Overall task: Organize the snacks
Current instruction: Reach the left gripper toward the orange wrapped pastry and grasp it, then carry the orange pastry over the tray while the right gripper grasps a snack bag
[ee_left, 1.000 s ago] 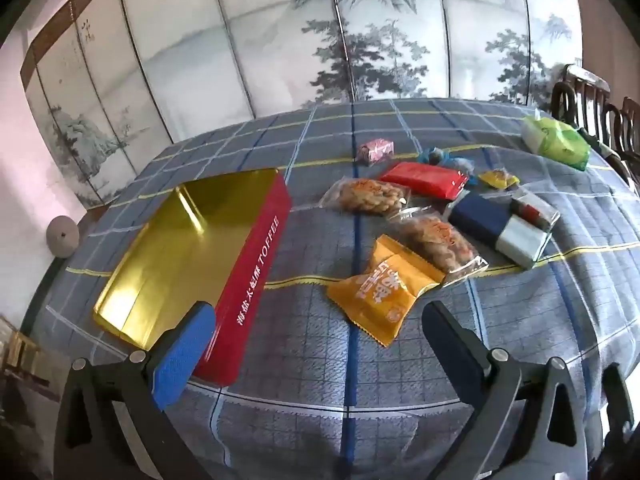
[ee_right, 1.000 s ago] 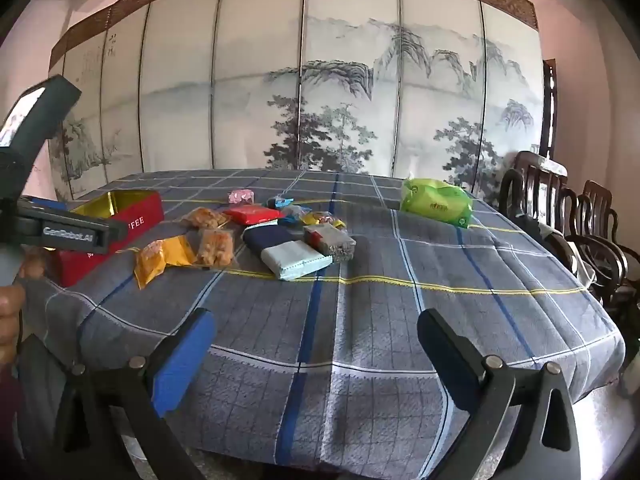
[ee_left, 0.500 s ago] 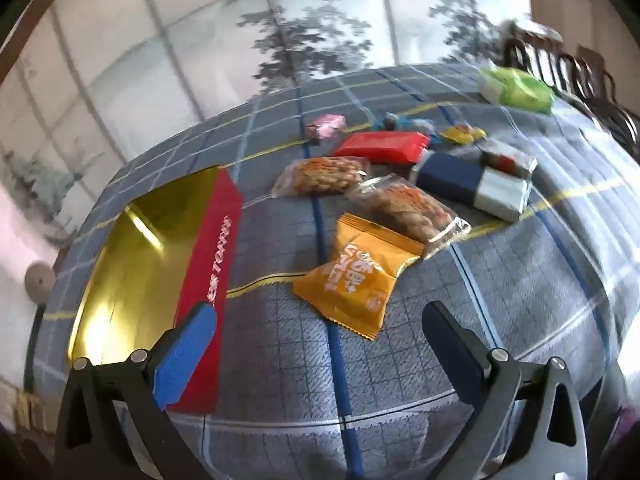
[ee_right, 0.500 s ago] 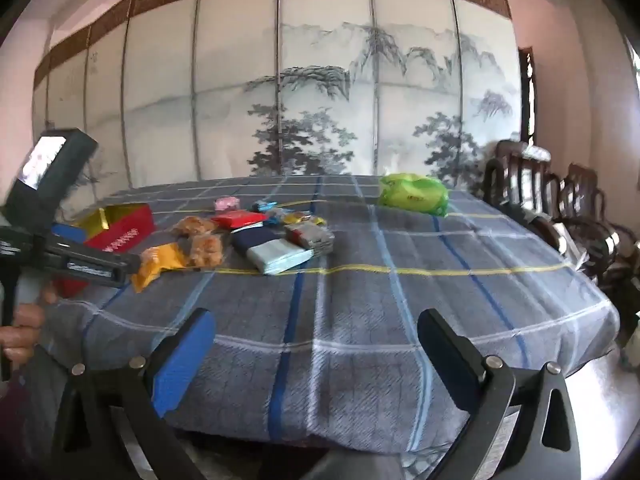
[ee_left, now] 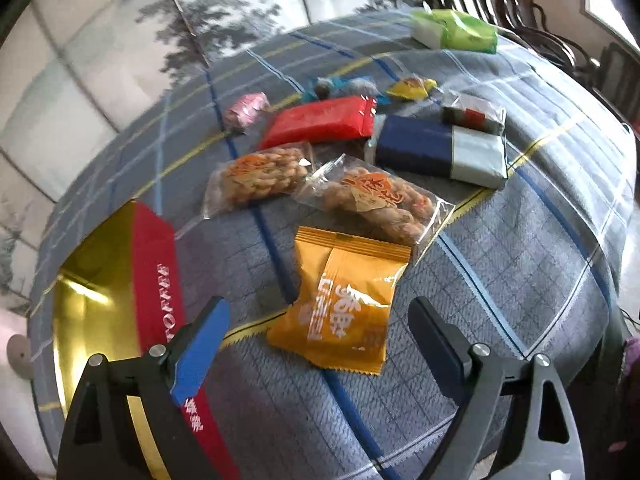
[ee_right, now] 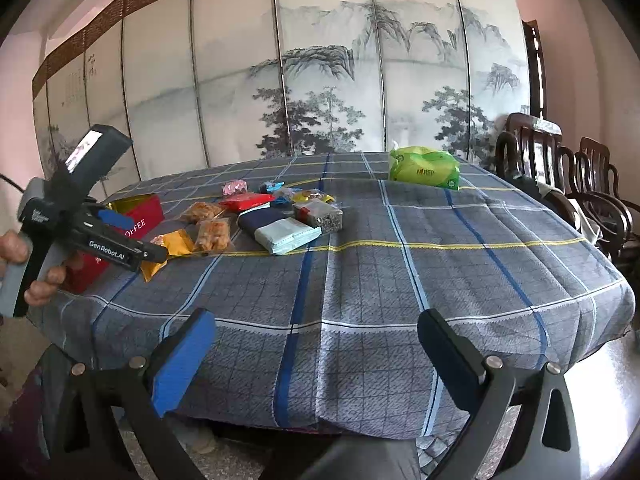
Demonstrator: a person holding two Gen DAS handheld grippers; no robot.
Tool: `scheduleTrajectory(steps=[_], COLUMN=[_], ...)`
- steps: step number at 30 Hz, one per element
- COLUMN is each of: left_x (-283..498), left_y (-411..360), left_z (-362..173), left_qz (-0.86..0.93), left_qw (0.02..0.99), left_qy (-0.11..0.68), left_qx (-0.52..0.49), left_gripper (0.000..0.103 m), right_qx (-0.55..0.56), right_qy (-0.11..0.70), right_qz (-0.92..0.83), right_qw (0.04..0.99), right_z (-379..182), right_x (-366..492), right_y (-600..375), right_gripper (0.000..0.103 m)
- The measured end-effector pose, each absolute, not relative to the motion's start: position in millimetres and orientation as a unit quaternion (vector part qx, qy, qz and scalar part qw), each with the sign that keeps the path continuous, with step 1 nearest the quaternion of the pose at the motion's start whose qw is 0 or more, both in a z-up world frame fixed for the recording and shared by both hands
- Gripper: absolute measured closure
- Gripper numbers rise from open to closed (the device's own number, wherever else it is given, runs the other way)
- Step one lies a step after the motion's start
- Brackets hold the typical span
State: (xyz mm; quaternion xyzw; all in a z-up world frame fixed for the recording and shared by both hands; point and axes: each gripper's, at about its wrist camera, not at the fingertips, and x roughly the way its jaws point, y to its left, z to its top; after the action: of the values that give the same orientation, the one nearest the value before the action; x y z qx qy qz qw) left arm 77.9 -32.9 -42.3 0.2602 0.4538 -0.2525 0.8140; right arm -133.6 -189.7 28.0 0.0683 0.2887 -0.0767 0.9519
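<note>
Left wrist view: the orange snack packet [ee_left: 344, 300] lies flat on the checked cloth of the worktop [ee_left: 520, 280], just beside the open red toffee box [ee_left: 156, 272] with its gold lining, on the side away from the box's gold interior. It looks like a light, sealed foil pillow: soft, a little puffed, probably slippery on its glossy face and easy to crumple. The crimped end seams seem the safest places to pinch; squeezing the middle could crush what is inside. Beyond it, farther from the box, lie two clear bags of twisted fried dough [ee_left: 372, 200], likely brittle, then a red packet [ee_left: 320, 120] and a dark blue and grey pack [ee_left: 436, 152]. The left claw [ee_left: 316, 336] hangs low over the near end of the orange packet with its jaws wide but just narrowing; the packet lies between and below them, and neither pad presses on it, so the claw is released and holds nothing.

Right wrist view: the snacks sit in a cluster just beyond the toffee box [ee_right: 136, 220], with the green bag [ee_right: 424, 168] well apart from it. A hand [ee_right: 40, 280] carries the left claw [ee_right: 132, 240] over the box-side edge of that cluster. The right claw [ee_right: 316, 348] stands spread and empty, off the worktop's near edge, well away from the box, touching nothing.
</note>
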Motion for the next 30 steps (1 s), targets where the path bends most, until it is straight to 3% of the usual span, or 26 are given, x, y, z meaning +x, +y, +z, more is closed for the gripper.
scheduleTrajectory(steps=[8, 9, 12, 15, 30], left_x=[88, 89, 92, 89, 34], left_y=[-44, -45, -45, -47, -17], left_z=[-55, -56, -54, -54, -20], left_qz=[-0.268, -0.273, -0.294, -0.268, -0.207], left_qw=[0.792, 0.791, 0.787, 0.802, 0.856], left_qy=[0.452, 0.451, 0.464, 0.447, 0.449], left_qx=[0.309, 0.311, 0.281, 0.292, 0.152], left_gripper=[0.016, 0.020, 0.056, 0.067, 0.070], right_qx=[0.079, 0.081, 0.088, 0.095, 0.112], right_qy=[0.302, 0.304, 0.311, 0.317, 0.333], right_qz=[-0.072, -0.071, -0.073, -0.074, -0.067], right_qw=[0.947, 0.946, 0.943, 0.941, 0.934], right_z=[21, 21, 18, 15, 9], right_x=[-125, -124, -122, -117, -113], right_y=[-196, -196, -199, -202, -206], right_gripper=[0.000, 0.000, 0.000, 0.000, 0.000])
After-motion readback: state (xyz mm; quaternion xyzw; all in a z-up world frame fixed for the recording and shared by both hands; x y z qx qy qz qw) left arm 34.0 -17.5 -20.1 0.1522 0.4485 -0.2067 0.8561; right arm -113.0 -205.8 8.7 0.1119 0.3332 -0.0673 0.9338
